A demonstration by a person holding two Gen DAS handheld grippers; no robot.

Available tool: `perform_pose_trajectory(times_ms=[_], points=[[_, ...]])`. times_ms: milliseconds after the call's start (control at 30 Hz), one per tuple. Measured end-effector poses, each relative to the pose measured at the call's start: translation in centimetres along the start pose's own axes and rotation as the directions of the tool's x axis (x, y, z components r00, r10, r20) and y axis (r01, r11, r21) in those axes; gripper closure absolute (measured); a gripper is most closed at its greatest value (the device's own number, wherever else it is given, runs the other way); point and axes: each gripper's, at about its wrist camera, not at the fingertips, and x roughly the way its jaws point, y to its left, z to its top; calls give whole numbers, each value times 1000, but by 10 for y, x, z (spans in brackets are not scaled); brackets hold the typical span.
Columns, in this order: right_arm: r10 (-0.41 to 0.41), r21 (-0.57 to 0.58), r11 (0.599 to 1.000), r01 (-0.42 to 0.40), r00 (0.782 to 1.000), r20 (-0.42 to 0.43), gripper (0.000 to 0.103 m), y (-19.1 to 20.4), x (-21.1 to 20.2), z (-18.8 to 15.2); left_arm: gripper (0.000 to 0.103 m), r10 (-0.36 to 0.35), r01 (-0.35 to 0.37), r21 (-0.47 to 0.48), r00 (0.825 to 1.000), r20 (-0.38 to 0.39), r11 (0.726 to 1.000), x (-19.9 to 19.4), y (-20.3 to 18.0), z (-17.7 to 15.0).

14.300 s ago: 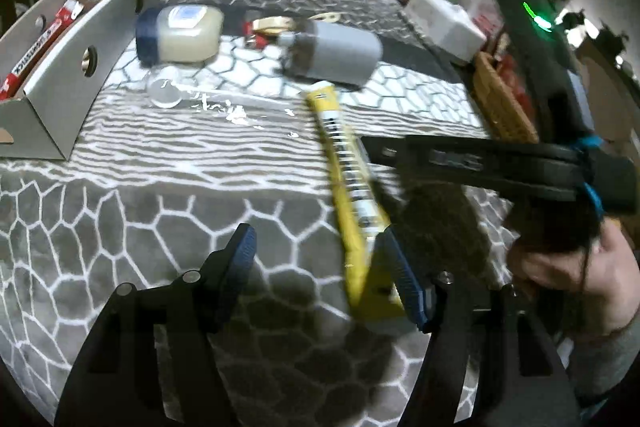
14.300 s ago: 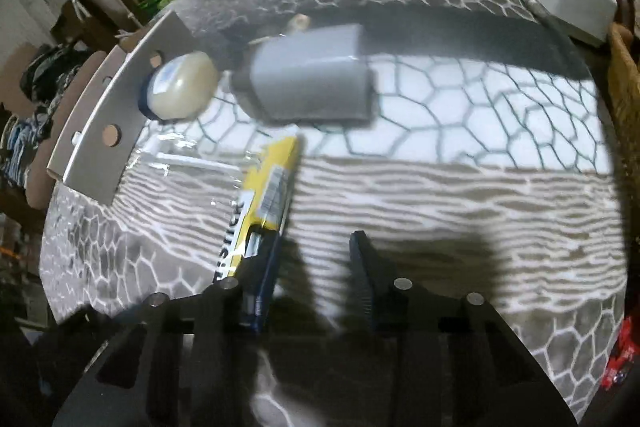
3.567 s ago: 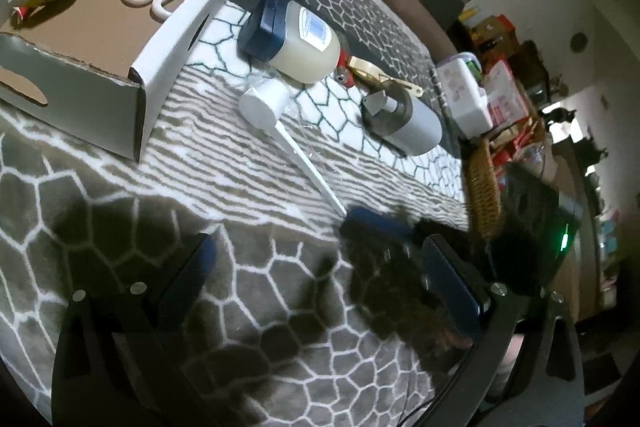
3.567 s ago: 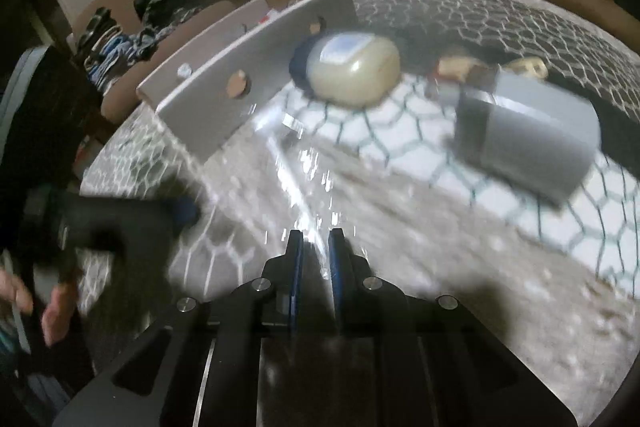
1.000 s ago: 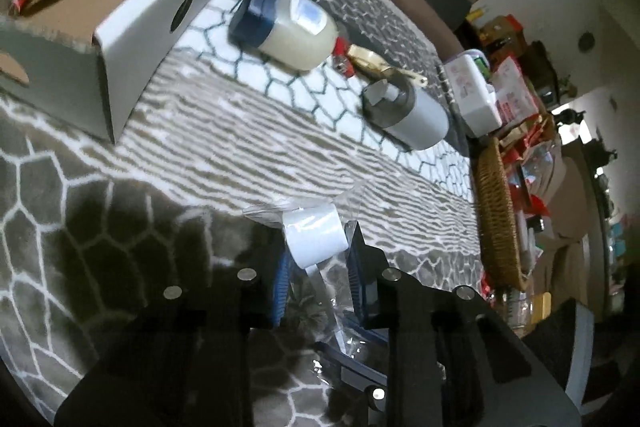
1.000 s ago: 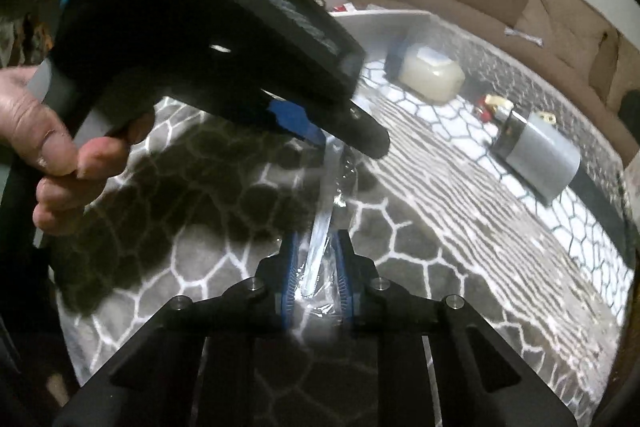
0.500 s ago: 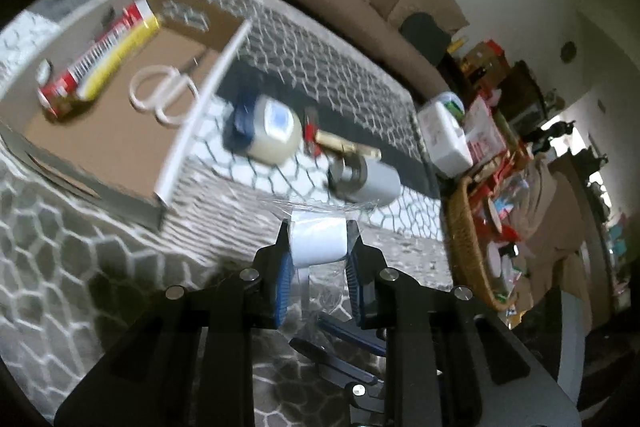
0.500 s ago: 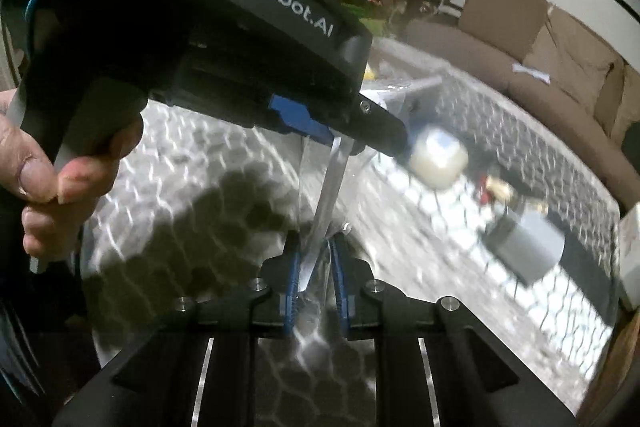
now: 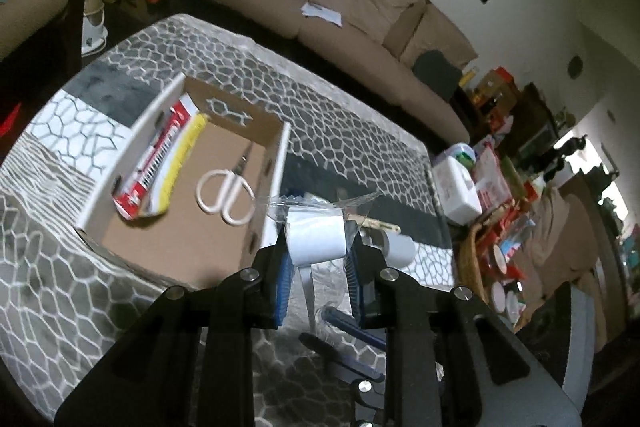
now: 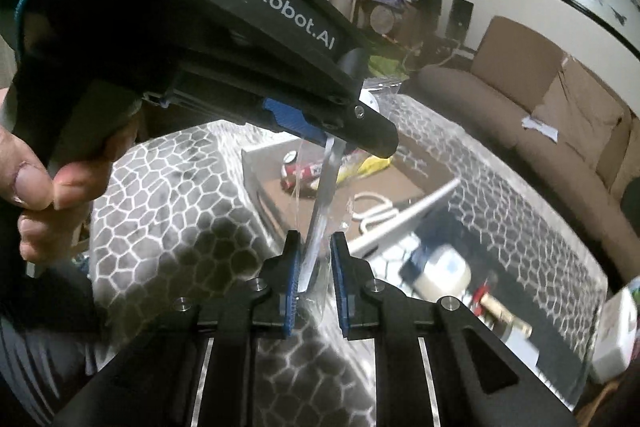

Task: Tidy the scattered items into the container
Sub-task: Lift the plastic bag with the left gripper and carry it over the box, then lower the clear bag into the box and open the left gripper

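My left gripper (image 9: 318,247) is shut on the white head of a plastic-wrapped brush (image 9: 316,235), held in the air near the cardboard box's (image 9: 276,163) right wall. The brush handle (image 10: 324,195) hangs down between the fingers of my right gripper (image 10: 314,267), which have parted slightly around it. The box holds white scissors (image 9: 226,191) and a red and yellow pack (image 9: 160,163). The lotion bottle (image 10: 440,269), grey cylinder (image 9: 396,249) and a gold item (image 9: 380,225) lie on the blanket to the right of the box.
A white tissue box (image 9: 458,185) and a wicker basket (image 9: 470,263) stand at the table's right edge. A brown sofa (image 9: 340,11) runs behind the table. The patterned blanket (image 9: 60,287) covers the table.
Both grippers have lifted the wrapped brush further and carried it toward the box. The right gripper's fingers have opened a little around the handle.
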Motion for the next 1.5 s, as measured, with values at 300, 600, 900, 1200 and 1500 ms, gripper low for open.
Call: perform_pose_trajectory(times_ms=[300,600,900,1200,1500], points=[[-2,-80,997,-4,998,-71,88,-5,61,20,81,21,-22,-92,1000,-5,996,17,56,20],[68,-101,992,-82,989,-134,88,-7,108,26,81,73,-80,-152,996,-56,985,44,107,18],[135,-68,986,-150,973,-185,88,-6,130,27,81,119,-135,-164,987,-107,977,57,130,8],[169,32,986,-166,970,-176,88,-13,133,28,70,200,-223,-124,964,-173,967,64,136,4],[152,153,978,-139,986,-72,88,-35,88,24,45,221,-244,-99,955,-195,965,61,125,2]])
